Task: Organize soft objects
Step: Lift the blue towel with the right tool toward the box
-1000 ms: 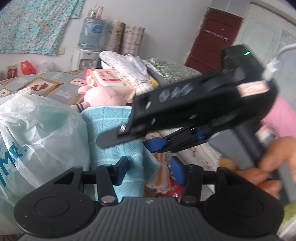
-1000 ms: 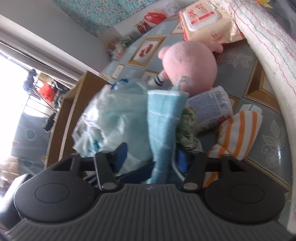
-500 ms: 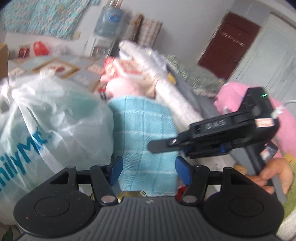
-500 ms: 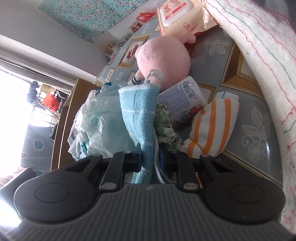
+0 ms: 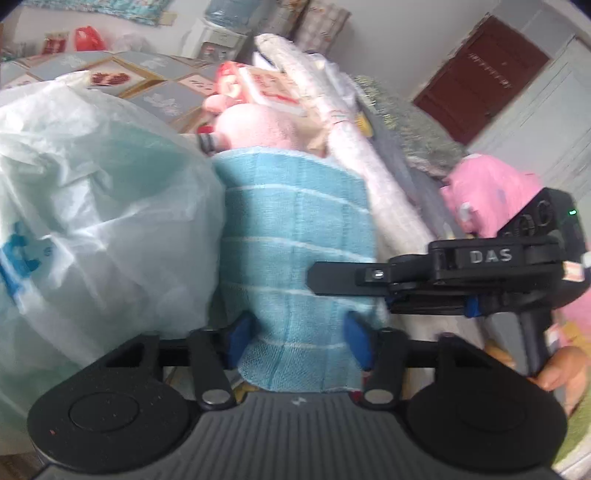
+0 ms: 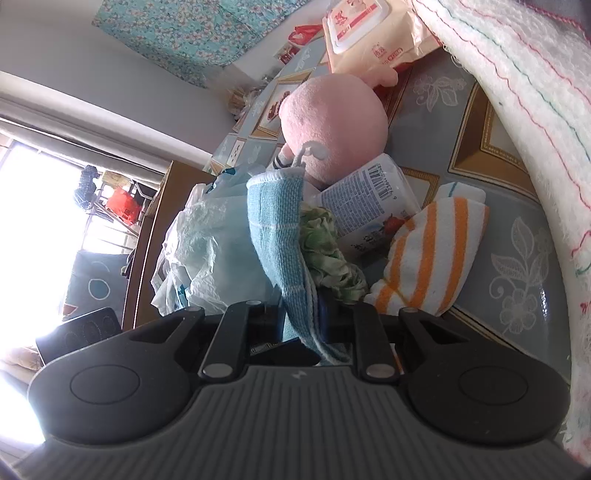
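Note:
A folded blue towel (image 5: 295, 236) with thin white stripes stands upright between the two grippers. In the left wrist view my left gripper (image 5: 297, 336) is closing on the towel's lower end, and its blue pads (image 5: 242, 332) pinch the cloth in from both sides. My right gripper (image 6: 303, 325) is shut on the edge of the same blue towel (image 6: 277, 221). Its black housing (image 5: 491, 258) reaches in from the right, held by a hand (image 5: 561, 369). A pink plush toy (image 6: 332, 122) lies just behind the towel.
A white plastic bag (image 5: 92, 221) bulges at the towel's left. A green cloth (image 6: 325, 251), a barcoded pack (image 6: 365, 188) and an orange-striped cloth (image 6: 432, 258) lie to its right. Behind are a wipes pack (image 6: 369, 33), a white quilt (image 6: 517, 110) and a pink cloth (image 5: 487, 192).
The right gripper's jaws shut on the towel's edge. The left gripper moved closer and lower, so the towel's end now sits between its narrowing pads.

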The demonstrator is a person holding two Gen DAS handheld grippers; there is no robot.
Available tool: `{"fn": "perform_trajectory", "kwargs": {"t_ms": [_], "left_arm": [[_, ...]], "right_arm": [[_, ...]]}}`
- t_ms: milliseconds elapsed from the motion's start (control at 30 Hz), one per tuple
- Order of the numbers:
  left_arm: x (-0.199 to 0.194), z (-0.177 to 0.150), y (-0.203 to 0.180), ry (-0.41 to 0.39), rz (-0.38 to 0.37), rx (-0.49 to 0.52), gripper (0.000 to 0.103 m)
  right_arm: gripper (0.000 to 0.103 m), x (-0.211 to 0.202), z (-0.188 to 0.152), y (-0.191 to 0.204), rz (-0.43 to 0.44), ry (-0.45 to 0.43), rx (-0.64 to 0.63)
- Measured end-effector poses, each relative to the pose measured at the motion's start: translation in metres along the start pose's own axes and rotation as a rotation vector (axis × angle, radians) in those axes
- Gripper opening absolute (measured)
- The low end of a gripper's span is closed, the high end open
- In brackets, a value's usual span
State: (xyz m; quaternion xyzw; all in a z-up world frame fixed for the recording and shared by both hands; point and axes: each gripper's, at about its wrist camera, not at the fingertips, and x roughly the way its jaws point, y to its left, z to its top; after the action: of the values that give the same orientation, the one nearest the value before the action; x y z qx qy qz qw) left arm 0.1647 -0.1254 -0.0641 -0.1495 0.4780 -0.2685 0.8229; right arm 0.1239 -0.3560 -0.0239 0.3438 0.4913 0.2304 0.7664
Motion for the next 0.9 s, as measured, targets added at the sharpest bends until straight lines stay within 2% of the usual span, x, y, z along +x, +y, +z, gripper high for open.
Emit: {"fn": "perform_trajectory", "kwargs": {"t_ms": [133,333,567,733,900], "left_arm": [[-0.009,-0.001,-0.011,-0.025,-0.028,0.044,0.029],[-0.039,-0.002,-0.025,-0.098,-0.057,0.083,0.024],[-0.101,-0.004,-0.035,-0.236,-0.063,0.125,0.023],[-0.156,-0.005,-0.024,-0.343,-0.009,0.121,0.023],[-0.205,0.001,0.008,-0.397,0.077,0.061,0.023]], "right_arm": [[0.016,-0.007,-0.002,0.007,0.009,-0.016,-0.011],[0.016,-0.029,-0.009,0.037,0.023,-0.06,-0.066],[0.016,-0.05,-0.021,0.1,0.059,-0.119,-0.197],[0.017,-0.037,-0.022,0.156,0.128,-0.125,-0.29],[0.018,0.009,-0.016,0.211,0.193,-0.068,-0.346]]}}
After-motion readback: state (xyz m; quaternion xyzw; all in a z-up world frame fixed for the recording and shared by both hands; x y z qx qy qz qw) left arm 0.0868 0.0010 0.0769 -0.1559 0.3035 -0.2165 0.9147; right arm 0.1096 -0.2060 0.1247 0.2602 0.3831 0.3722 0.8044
